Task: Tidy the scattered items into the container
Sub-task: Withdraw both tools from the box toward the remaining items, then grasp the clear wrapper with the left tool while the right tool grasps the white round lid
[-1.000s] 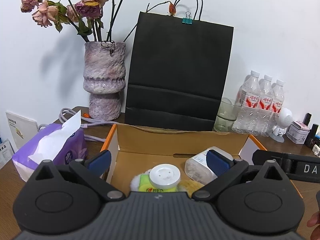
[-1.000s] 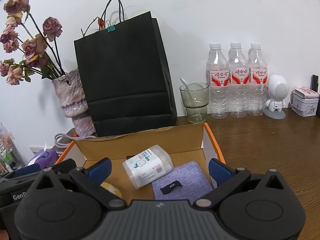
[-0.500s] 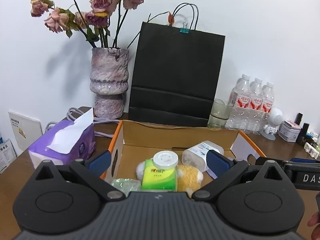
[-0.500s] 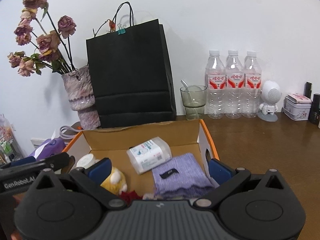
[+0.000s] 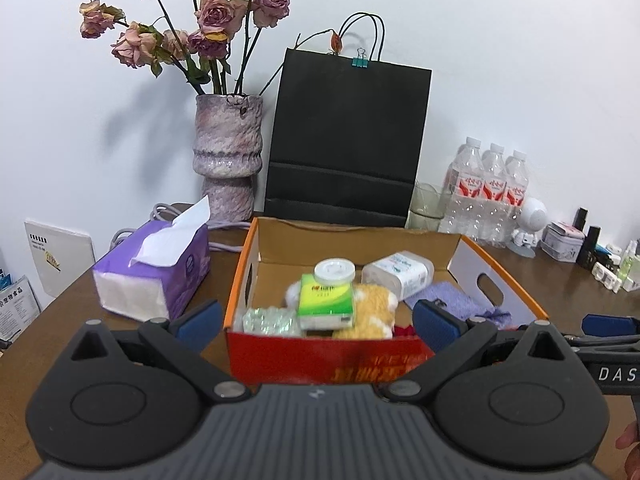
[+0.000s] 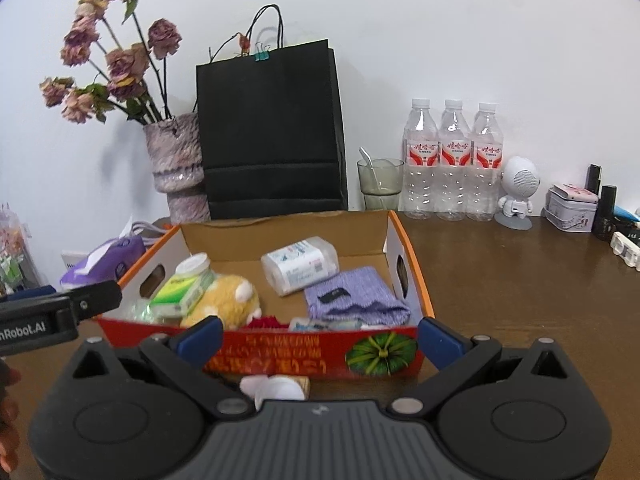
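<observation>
Clutter sits mostly inside the cardboard box point(image 6: 404, 248) already: a yellow plush toy point(image 6: 228, 300), a green tissue pack point(image 5: 326, 300), a white-capped jar point(image 5: 334, 270), a clear tub of cotton swabs point(image 6: 300, 266) and a folded purple knit cloth point(image 6: 352, 296) all lie in it, just ahead of both tools. One small white object point(image 6: 276, 388) remains on the table point(image 6: 520, 300), outside the box's red front wall and right under the nose of the right hand-held gripper point(image 6: 320, 336), between its fingers and close to the body; it is blurred, and it may be a cap or a soft puff with a tan piece beside it. It looks light and small, likely to skid on the smooth wood, so a low pinch across its width seems the sound hold, squeezing gently in case it is soft. The right hand-held gripper is spread wide and empty. The left hand-held gripper point(image 5: 316, 318) is likewise spread and empty, facing the box's near left corner, with a purple tissue pack point(image 5: 154, 270) off to its left.
</observation>
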`<state>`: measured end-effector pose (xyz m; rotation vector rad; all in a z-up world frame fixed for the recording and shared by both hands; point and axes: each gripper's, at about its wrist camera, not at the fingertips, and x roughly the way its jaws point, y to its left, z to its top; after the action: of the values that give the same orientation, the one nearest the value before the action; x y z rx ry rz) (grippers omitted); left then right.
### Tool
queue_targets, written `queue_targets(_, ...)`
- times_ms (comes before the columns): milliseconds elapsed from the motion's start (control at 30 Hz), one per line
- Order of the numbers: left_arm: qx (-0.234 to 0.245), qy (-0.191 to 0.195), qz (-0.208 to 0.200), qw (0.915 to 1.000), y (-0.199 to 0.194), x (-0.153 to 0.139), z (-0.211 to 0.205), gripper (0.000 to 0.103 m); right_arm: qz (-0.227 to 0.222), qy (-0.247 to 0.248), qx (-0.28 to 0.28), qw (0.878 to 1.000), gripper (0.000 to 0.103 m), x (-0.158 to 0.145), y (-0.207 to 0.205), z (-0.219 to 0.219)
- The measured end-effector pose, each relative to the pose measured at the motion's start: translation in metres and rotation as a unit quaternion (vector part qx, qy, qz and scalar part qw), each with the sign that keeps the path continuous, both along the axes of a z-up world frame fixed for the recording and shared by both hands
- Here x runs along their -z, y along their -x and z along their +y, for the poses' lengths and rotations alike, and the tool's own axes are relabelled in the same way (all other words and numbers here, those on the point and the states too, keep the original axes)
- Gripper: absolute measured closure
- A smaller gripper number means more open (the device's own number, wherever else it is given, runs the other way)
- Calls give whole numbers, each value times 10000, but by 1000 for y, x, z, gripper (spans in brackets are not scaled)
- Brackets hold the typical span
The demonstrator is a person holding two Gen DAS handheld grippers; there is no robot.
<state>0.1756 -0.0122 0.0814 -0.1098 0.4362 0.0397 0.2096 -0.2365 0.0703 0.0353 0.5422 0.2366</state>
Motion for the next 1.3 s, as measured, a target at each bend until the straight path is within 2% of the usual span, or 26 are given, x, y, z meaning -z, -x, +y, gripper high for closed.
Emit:
queue_targets(400, 94, -78, 259, 9996, 14, 21, 1, 0, 220, 209, 34, 9995, 0, 24, 20, -1)
queue_targets(900, 163, -263, 792, 9964, 5, 57, 9, 0, 582, 215, -52, 9981, 0, 62, 11, -21)
queue_targets(1067, 521, -170, 954, 9939, -9, 69, 2, 0, 560, 358, -290, 9974, 0, 69, 3, -8)
queue_targets(1100, 586, -153, 986, 9933, -12, 72, 0, 1, 555, 438, -357, 9969, 0, 70, 0, -3)
queue_targets(1167, 728, -134, 1059, 9916, -21, 76, -5, 11, 535, 588, -502, 9956, 1, 73, -4, 6)
queue_targets(1200, 770, -137, 1099, 9909, -25, 79, -7, 19, 503, 634, -560, 9951, 2, 74, -7, 10)
queue_targets(1300, 782, -176, 1199, 9895, -34, 86, -12, 33, 475, 749, -634, 9940, 10, 77, -15, 21)
